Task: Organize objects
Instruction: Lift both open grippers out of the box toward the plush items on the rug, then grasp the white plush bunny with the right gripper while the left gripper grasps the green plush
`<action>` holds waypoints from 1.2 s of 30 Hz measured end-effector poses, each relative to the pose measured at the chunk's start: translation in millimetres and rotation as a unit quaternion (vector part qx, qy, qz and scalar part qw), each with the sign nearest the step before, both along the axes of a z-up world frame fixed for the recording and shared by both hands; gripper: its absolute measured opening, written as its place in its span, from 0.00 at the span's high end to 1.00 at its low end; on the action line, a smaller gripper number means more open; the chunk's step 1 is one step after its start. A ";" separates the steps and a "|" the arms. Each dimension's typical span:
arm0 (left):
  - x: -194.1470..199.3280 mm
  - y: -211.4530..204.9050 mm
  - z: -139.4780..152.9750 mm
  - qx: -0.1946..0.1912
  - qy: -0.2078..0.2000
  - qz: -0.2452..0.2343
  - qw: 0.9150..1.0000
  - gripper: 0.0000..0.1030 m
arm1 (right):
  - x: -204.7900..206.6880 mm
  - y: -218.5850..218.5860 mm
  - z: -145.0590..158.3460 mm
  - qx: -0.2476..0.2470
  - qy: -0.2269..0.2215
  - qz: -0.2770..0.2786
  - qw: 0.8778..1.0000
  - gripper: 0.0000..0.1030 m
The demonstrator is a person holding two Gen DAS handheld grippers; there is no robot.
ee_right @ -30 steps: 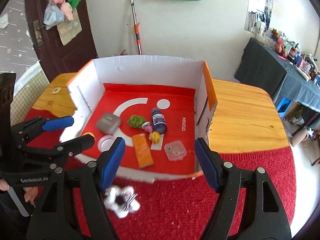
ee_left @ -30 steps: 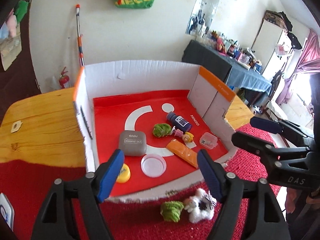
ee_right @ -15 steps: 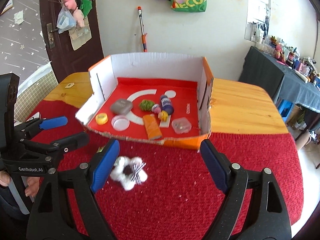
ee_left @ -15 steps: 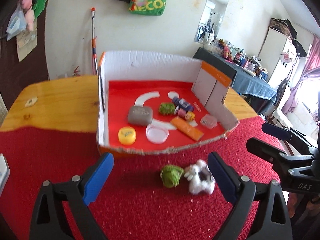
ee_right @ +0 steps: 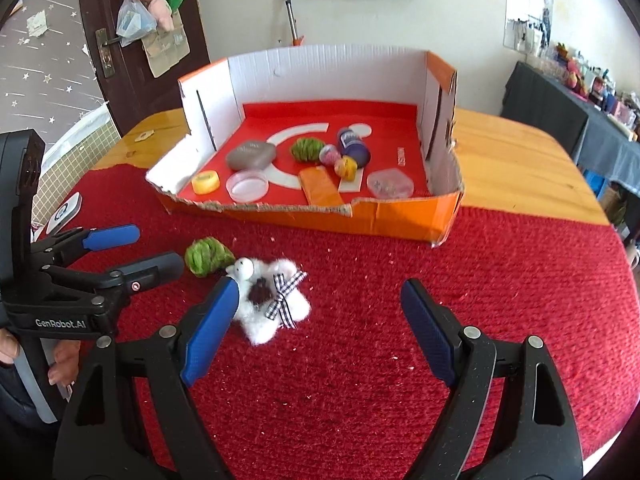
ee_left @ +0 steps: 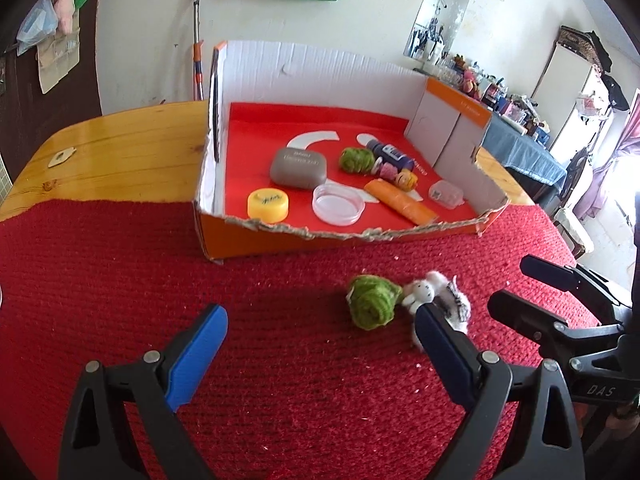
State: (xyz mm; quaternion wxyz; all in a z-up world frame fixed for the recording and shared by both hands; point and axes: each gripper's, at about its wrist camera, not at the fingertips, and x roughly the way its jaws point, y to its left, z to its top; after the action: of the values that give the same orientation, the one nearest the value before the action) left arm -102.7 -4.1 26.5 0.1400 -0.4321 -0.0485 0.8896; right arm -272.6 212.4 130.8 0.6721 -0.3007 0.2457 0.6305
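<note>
An open cardboard box (ee_left: 256,236) (ee_right: 400,220) with a red floor holds a grey case (ee_left: 298,168), yellow cap (ee_left: 267,204), clear lid (ee_left: 339,209), green yarn ball (ee_left: 356,160), blue bottle (ee_left: 390,153), orange pack (ee_left: 404,202) and small clear box (ee_left: 446,194). On the red cloth in front lie a green yarn ball (ee_left: 372,302) (ee_right: 206,258) and a white fluffy toy (ee_left: 436,296) (ee_right: 272,304), touching. My left gripper (ee_left: 320,356) is open and empty, near them. My right gripper (ee_right: 316,332) is open and empty, right of the toy.
The box stands across the edge of the red cloth (ee_right: 440,280) on a wooden table (ee_left: 120,160). A white card (ee_right: 64,210) lies at the cloth's left edge. A door (ee_right: 132,40) and wall stand behind.
Both grippers have drawn back from the box and dropped toward the cloth. The yarn ball and white toy now lie between and just ahead of the fingers. Nothing was grasped.
</note>
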 end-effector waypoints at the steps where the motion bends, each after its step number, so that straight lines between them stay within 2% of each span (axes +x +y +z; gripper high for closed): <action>1: -0.7 0.5 -1.5 -0.001 -0.002 -0.001 1.000 0.06 | 0.5 0.9 -2.2 -0.002 0.003 0.001 1.000 0.19; 10: -3.4 -3.1 -1.0 -0.015 -0.007 -0.002 1.000 0.06 | -4.6 10.4 -21.1 -0.043 0.013 0.031 0.998 0.19; 17: -7.6 -11.4 1.8 -0.020 -0.008 0.003 1.000 0.06 | -22.9 20.9 -36.8 -0.080 -0.018 0.056 0.995 0.19; 19: -8.7 -12.7 1.7 -0.020 -0.010 0.003 1.000 0.06 | -25.5 22.5 -37.5 -0.080 -0.033 0.053 0.995 0.19; 28: -10.6 -2.8 1.2 -0.038 -0.009 -0.029 0.999 0.04 | 17.9 25.3 -23.9 -0.062 -0.014 -0.018 0.998 0.19; 36: -15.2 17.1 -5.3 -0.056 -0.010 -0.062 0.996 0.04 | 16.8 27.3 -16.9 -0.064 -0.013 0.021 0.998 0.19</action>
State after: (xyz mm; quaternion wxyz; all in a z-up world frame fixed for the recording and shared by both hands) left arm -117.9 13.0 21.2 0.1699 -0.4501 0.0271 0.8763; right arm -255.8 239.7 113.9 0.6409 -0.3562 0.2705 0.6239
